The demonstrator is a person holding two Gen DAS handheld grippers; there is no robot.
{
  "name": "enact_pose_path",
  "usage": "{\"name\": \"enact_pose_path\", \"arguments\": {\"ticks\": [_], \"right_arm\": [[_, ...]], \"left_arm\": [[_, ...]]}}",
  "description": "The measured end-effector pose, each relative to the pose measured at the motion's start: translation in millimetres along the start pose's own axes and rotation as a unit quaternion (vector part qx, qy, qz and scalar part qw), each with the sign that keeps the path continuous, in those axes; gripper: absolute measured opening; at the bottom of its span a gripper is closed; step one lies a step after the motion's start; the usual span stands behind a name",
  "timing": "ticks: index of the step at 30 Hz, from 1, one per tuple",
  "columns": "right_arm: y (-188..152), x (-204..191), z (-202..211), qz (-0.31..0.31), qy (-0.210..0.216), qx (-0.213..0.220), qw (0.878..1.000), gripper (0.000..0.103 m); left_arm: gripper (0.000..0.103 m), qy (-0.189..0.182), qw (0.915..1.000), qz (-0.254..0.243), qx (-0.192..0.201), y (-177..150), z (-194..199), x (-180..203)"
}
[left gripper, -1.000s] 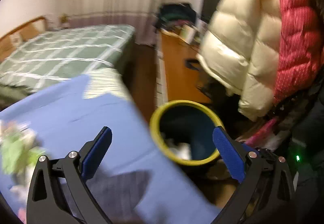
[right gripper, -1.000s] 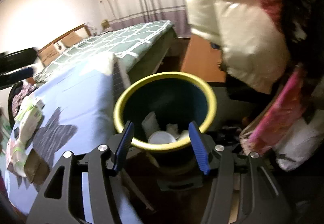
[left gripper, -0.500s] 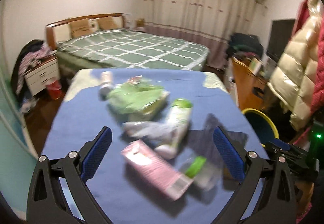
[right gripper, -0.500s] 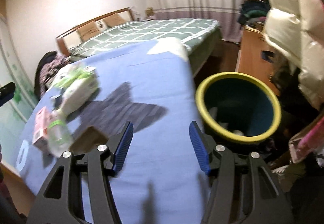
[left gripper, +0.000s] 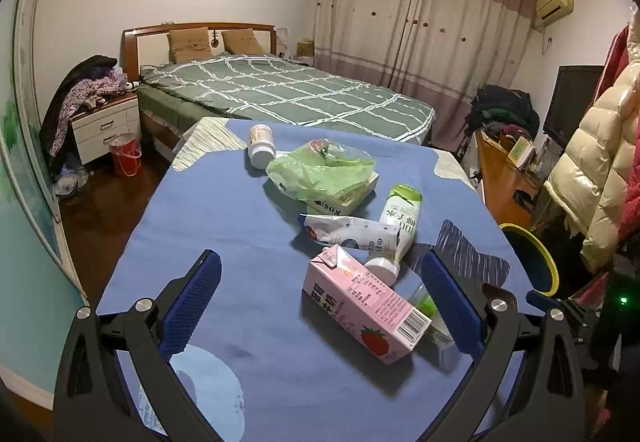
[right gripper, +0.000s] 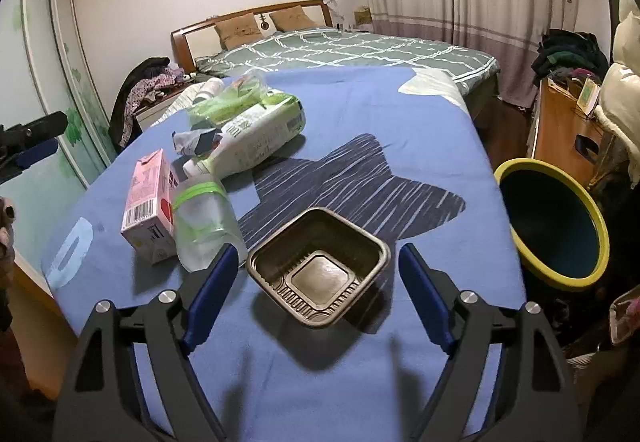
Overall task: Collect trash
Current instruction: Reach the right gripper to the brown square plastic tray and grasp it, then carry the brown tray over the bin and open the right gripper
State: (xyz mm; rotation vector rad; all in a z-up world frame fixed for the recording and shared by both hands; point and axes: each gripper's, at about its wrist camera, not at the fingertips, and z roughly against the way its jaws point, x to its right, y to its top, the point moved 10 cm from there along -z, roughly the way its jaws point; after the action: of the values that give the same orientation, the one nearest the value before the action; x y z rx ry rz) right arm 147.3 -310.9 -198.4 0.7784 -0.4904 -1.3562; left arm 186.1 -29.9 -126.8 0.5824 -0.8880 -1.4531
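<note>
Trash lies on a blue-clothed table [left gripper: 224, 234]. A pink strawberry carton [left gripper: 360, 302] lies just ahead of my open, empty left gripper [left gripper: 320, 302]. Behind it lie a white bottle [left gripper: 396, 230], a crumpled pouch [left gripper: 348, 234], a green bag on a box [left gripper: 324, 174] and a small white jar [left gripper: 260, 146]. A brown plastic tray [right gripper: 318, 266] sits between the fingers of my open, empty right gripper [right gripper: 314, 294]. A clear bottle [right gripper: 202, 226] and the carton [right gripper: 150, 202] lie to its left. The yellow-rimmed bin [right gripper: 556, 226] stands right of the table.
A green checked bed [left gripper: 280, 94] stands behind the table. A nightstand [left gripper: 106, 126] with clothes and a red bucket [left gripper: 126, 154] are at the left. A wooden desk [left gripper: 500, 174] and hanging puffer coats [left gripper: 592, 170] are at the right.
Both grippers have swung left from above the bin to over the table. The right gripper now has the brown tray between its fingers; the left faces the pile of trash.
</note>
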Motion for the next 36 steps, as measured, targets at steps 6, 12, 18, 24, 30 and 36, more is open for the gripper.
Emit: {"name": "enact_pose_path", "arguments": {"ticks": [6,12,18,24,30,36], "right_arm": [[-6.5,-2.0,-19.4,0.011,-0.001,-0.023,1.000,0.083],[-6.3,-4.1,-31.9,0.025,-0.006,-0.033,0.999,0.088],[-5.7,-1.9,-43.6,0.038,-0.014,-0.049,0.998,0.088],[-8.0,4.5,-48.0,0.020,-0.014,-0.054,0.998,0.082],[-5.6,7.9,-44.7,0.008,-0.001,-0.052,0.999,0.080],[8.6,31.0,-34.3,-0.013,-0.017,-0.031,0.999,0.080]], "left_arm": [[0.098,0.000,1.0000,0.005,-0.007,-2.3,-4.4,-0.3],[0.098,-0.003,0.9999,0.005,-0.015,-5.2,-11.1,3.2],[0.098,-0.006,0.9997,0.004,-0.022,-8.7,-18.0,6.3],[0.098,-0.007,0.9996,0.010,-0.028,-10.9,-23.9,4.2],[0.098,-0.008,0.9994,0.011,-0.033,-14.8,-28.8,5.2],[0.098,-0.010,0.9993,0.010,-0.035,-16.2,-31.3,7.1]]}}
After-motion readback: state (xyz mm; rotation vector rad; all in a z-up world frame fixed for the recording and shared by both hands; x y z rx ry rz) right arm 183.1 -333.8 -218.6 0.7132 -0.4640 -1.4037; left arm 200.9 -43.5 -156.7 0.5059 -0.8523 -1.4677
